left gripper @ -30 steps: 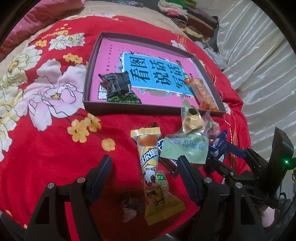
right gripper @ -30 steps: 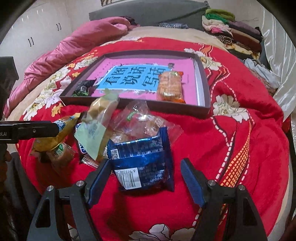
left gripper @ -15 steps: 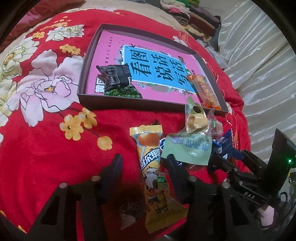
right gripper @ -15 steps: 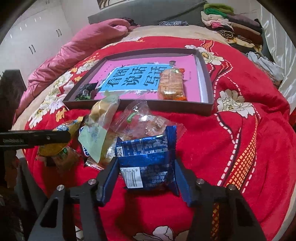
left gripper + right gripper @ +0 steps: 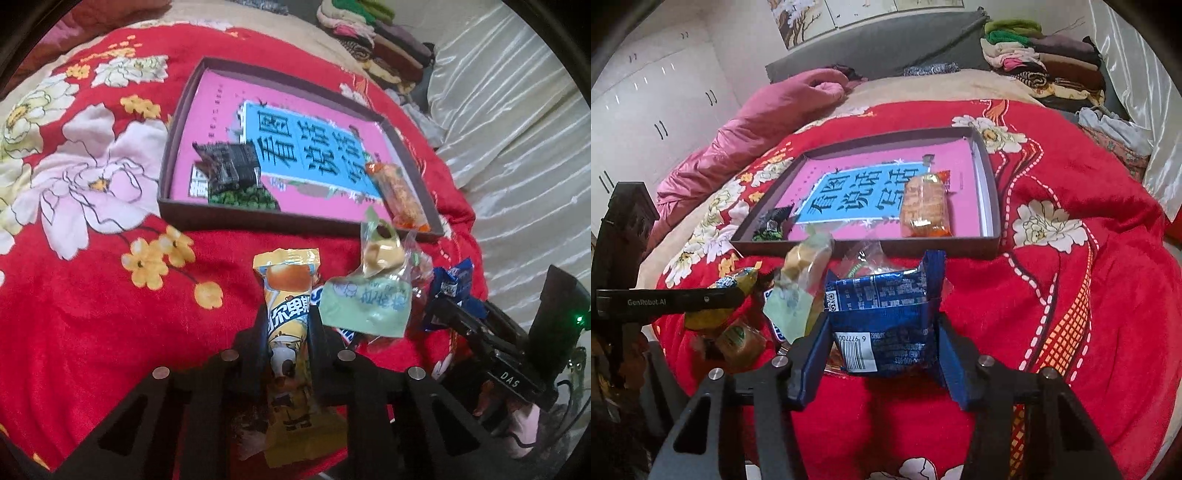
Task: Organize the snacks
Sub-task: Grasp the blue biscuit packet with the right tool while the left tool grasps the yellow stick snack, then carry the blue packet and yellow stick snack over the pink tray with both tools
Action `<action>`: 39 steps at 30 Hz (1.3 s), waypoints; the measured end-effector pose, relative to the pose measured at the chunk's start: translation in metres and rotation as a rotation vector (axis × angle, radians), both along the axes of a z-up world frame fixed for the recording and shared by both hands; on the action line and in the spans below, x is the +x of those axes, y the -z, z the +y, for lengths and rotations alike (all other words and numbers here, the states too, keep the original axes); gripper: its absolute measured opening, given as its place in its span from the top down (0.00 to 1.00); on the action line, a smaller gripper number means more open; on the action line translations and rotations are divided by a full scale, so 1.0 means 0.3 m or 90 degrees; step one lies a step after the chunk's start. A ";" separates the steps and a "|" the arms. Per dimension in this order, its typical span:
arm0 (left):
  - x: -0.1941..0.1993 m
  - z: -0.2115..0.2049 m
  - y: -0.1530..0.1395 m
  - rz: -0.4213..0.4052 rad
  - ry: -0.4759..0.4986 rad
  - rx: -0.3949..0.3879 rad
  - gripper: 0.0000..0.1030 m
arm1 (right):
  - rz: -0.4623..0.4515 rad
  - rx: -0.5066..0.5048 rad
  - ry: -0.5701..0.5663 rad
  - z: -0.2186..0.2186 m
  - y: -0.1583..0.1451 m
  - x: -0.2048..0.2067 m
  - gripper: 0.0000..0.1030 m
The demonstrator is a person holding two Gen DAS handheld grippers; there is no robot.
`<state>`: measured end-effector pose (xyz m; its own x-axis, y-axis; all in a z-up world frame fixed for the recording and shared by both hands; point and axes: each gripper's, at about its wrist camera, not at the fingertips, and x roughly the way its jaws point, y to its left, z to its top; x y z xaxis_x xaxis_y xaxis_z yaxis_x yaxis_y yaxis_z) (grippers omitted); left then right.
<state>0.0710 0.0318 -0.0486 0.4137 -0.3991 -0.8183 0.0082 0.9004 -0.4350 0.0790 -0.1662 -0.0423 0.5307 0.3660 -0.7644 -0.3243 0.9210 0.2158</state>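
My left gripper [image 5: 286, 332] is shut on a long yellow snack pack [image 5: 288, 332] with a cartoon on it, on the red blanket. My right gripper [image 5: 882, 332] is shut on a blue snack packet [image 5: 882, 314]; it also shows in the left wrist view [image 5: 448, 286]. A pale green packet [image 5: 365, 306] and clear wrapped snacks [image 5: 809, 258] lie between them. The dark tray [image 5: 258, 221] with a pink and blue bottom lies beyond, holding a black packet [image 5: 229, 170] and an orange packet [image 5: 925, 206].
A red flowered blanket [image 5: 92, 258] covers the bed. A pink quilt [image 5: 768, 110] lies at the far left. Folded clothes [image 5: 1045, 62] are stacked at the back right. A white curtain [image 5: 517, 129] hangs on the right. A small round snack [image 5: 738, 339] lies near the bed edge.
Both grippers went from open to shut: the left closed on the yellow pack, the right closed on the blue packet.
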 end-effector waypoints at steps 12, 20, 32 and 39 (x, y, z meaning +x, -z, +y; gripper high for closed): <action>-0.017 0.046 -0.094 -0.053 -0.027 0.002 0.82 | -0.051 0.030 0.014 -0.027 -0.045 0.000 0.47; -0.017 0.040 -0.129 -0.071 -0.034 0.007 0.82 | -0.075 0.043 0.020 -0.046 -0.063 0.005 0.47; -0.003 0.024 -0.170 -0.092 -0.038 0.022 0.82 | -0.109 0.049 0.022 -0.053 -0.086 0.023 0.47; 0.016 0.008 -0.180 -0.097 -0.040 0.023 0.82 | -0.124 0.054 0.026 -0.059 -0.097 0.046 0.47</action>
